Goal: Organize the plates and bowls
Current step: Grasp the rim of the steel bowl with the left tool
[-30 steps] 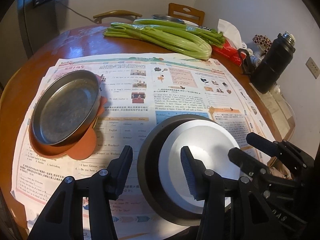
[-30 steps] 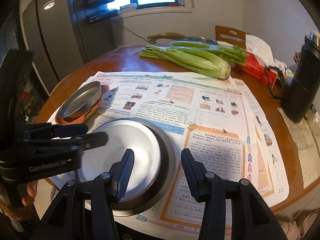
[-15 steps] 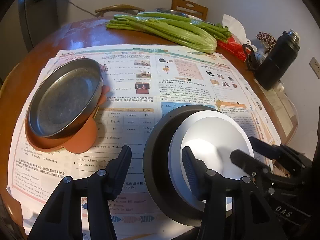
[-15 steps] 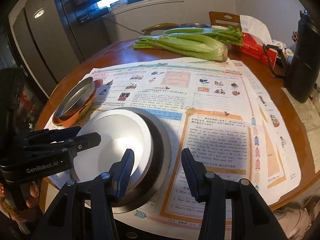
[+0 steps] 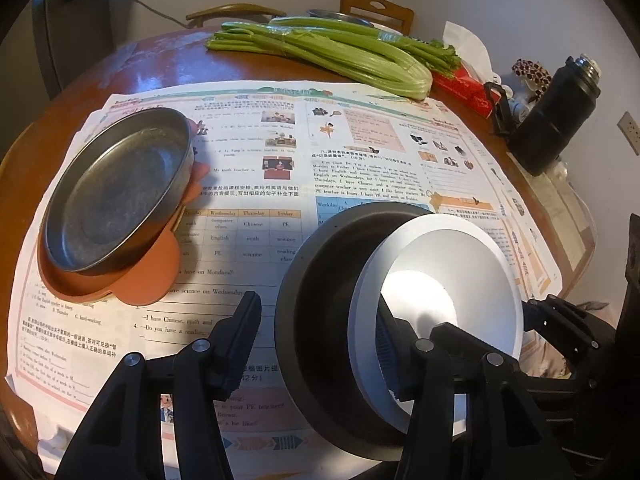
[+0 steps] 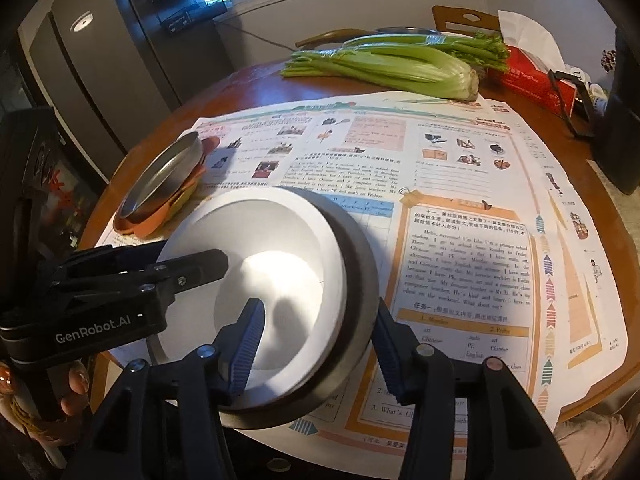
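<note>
Step in hand: white bowl [image 6: 256, 264] is nested in dark bowl [image 5: 320, 320], lower centre of frame. Both jaws are opening; left gripper [image 5: 320, 344] and right gripper [image 6: 320, 340] straddle the rims w/o pressing. Next: pull back clear. White bowl is matte and sits tilted.

Both wrist views close, angled down, sharing white bowl [image 5: 440, 280] and table [image 5: 132, 64]
</note>
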Motion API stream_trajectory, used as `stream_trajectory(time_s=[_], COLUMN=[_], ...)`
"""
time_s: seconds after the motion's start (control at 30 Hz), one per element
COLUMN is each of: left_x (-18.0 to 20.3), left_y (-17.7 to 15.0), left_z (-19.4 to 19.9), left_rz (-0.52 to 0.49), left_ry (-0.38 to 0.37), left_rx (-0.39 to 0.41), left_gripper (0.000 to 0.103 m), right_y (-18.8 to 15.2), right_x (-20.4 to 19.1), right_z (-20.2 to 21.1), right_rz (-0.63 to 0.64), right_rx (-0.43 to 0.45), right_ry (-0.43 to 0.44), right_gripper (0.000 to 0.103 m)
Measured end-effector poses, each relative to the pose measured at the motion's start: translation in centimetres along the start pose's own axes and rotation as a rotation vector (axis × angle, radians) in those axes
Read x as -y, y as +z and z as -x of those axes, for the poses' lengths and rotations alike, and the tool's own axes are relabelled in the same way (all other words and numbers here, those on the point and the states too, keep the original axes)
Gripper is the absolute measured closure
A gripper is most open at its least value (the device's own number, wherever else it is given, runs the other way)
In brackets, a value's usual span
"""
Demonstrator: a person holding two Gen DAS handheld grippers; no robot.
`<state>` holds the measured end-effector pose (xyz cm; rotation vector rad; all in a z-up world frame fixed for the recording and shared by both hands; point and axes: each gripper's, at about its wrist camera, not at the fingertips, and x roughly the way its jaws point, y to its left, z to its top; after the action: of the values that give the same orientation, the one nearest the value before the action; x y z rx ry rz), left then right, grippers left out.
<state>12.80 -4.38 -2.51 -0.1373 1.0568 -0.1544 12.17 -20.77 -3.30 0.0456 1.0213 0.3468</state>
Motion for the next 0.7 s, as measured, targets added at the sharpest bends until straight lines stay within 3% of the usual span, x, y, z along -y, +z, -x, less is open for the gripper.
stream_trajectory(time_s=[0.7], left_x=[0.2], left_y=[-0.2], left_z=[-1.2], left_rz=[-0.005], left_ry=[-0.071], left_rx=[-0.032], left_gripper=[0.046], right_y=[-0.1], right_x=[-0.6], right_z=[-0.7], right_rz=[0.015], right_rx=[-0.029], right_ry=[-0.002], right_gripper=[0.047])
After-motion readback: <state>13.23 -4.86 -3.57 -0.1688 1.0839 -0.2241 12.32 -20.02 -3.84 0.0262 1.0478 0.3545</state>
